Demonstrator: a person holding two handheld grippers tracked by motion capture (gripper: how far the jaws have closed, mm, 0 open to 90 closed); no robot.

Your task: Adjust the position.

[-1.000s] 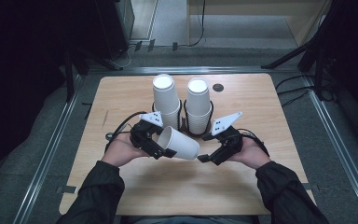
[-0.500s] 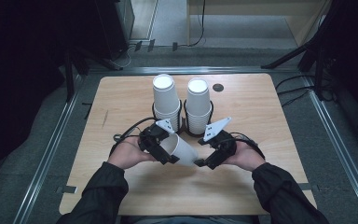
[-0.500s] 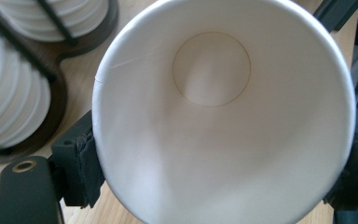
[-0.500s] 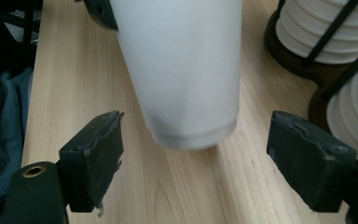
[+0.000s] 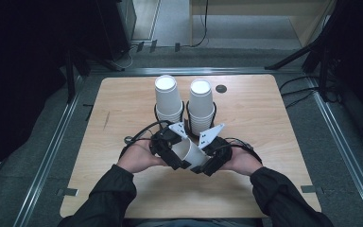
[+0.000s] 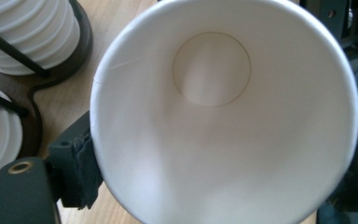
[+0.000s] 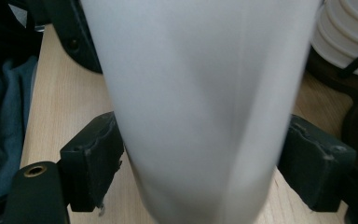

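While the paper cup (image 5: pixel 189 152) is lying on its side just above the surface (image 5: pixel 264 123), at about 6 o'clock from the two cup stacks (image 5: pixel 185 106), the left hand-held gripper (image 5: pixel 170 153) is grasping it at the rim end, pads pressing on the outer wall. The right hand-held gripper (image 5: pixel 207 163) is straddling the narrow base end; its jaws have just been closing, the cup between them, pads at the wall (image 7: pixel 200 116) but not clearly squeezing. The cup is looking light, thin and easily crushed, so a gentle hold near the stiffer rim or base is seeming wisest. Both hands are angling inward, meeting at 6 o'clock on the surface
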